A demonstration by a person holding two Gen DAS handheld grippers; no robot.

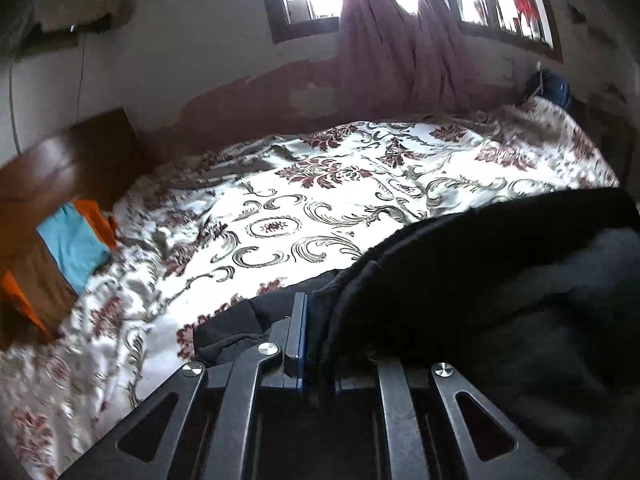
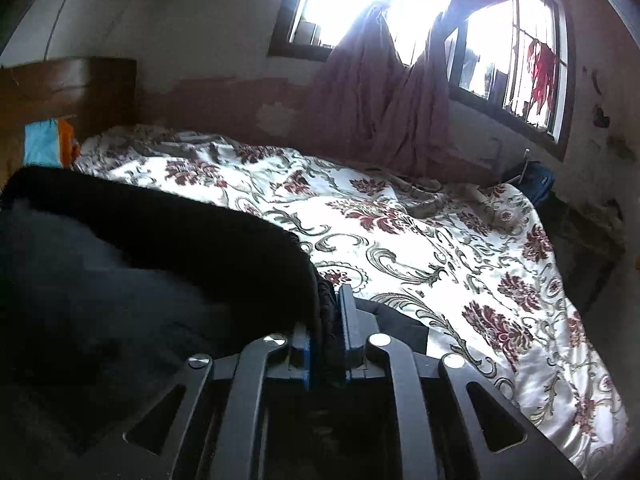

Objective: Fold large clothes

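A large black garment (image 1: pixel 500 280) hangs between my two grippers above a bed with a white floral cover (image 1: pixel 280 208). In the left wrist view my left gripper (image 1: pixel 316 312) is shut on the garment's edge, and the cloth spreads to the right and hides the right finger. More black cloth (image 1: pixel 236 332) lies on the bed just below. In the right wrist view my right gripper (image 2: pixel 330 304) is shut on the garment (image 2: pixel 160 248), which spreads to the left. A bit of black cloth (image 2: pixel 400 324) lies on the cover (image 2: pixel 440 240) beside the fingers.
A wooden headboard (image 1: pixel 68 164) with blue and orange cloth (image 1: pixel 72 244) stands at the left. A wall with windows (image 2: pixel 512 52) and pink curtains (image 2: pixel 384 108) runs behind the bed. A dark blue bag (image 2: pixel 536 180) sits at the far right corner.
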